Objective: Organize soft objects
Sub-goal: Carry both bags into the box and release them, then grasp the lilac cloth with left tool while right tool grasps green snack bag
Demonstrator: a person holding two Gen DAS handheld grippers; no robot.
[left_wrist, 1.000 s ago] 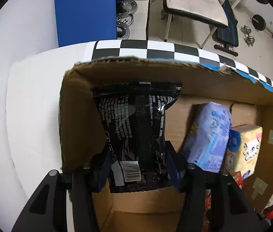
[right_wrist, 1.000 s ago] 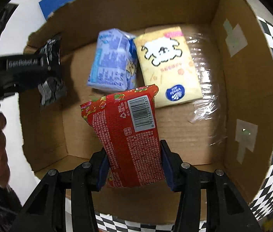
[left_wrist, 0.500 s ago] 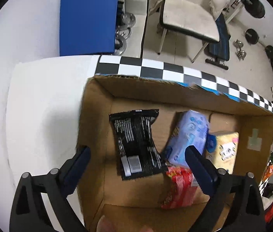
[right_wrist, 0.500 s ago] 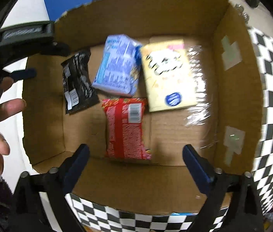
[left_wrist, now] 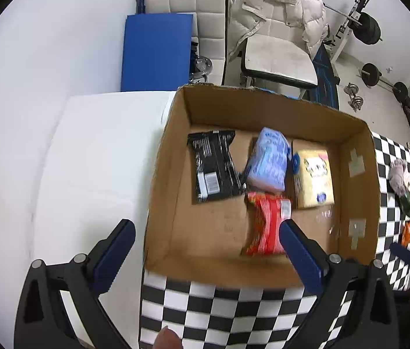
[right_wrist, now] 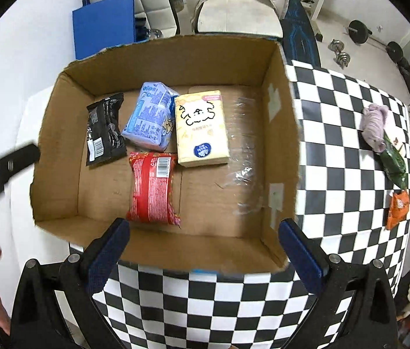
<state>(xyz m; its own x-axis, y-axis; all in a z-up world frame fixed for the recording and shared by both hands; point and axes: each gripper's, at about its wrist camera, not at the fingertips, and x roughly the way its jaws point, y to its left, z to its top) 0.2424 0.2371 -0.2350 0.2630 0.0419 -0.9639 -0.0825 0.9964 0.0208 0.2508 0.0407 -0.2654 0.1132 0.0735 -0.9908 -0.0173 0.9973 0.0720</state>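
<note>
A: Landmark: the open brown cardboard box (right_wrist: 280,145) on the black-and-white checkered table (right_wrist: 335,174). On the box floor lie four soft packs. The glossy black foil snack packet (right_wrist: 104,129) lies nearest the box's left wall. The pale blue plastic tissue pack (right_wrist: 151,119) lies just right of it, toward the far wall. The yellow rectangular tissue pack with a white dog drawing (right_wrist: 200,128) touches the blue pack's right side. The red crinkled snack packet with a barcode (right_wrist: 152,187) lies nearer the box's front wall, below the blue pack.

B: And the tools?

A: The left tool (left_wrist: 207,250) hovers above the box's front-left corner, jaws spread wide, nothing between them. The right tool (right_wrist: 205,247) hovers above the box's front wall, jaws equally wide, likewise carrying nothing.

B: What lies outside the box?

A: To the right of the box, well apart from it on the checkered table, a lilac plush toy (right_wrist: 374,125), a dark green packet (right_wrist: 395,164) and an orange packet (right_wrist: 398,212) run in a line toward the near edge. The plush and the green packet touch. To the left of the box the table surface is plain white (left_wrist: 94,160).

B: Is the box's right half occupied?

A: A strip of clear tape or film (right_wrist: 245,151) glints on the floor there, right of the yellow pack. Pale tape patches (right_wrist: 274,103) mark the right wall.
</note>
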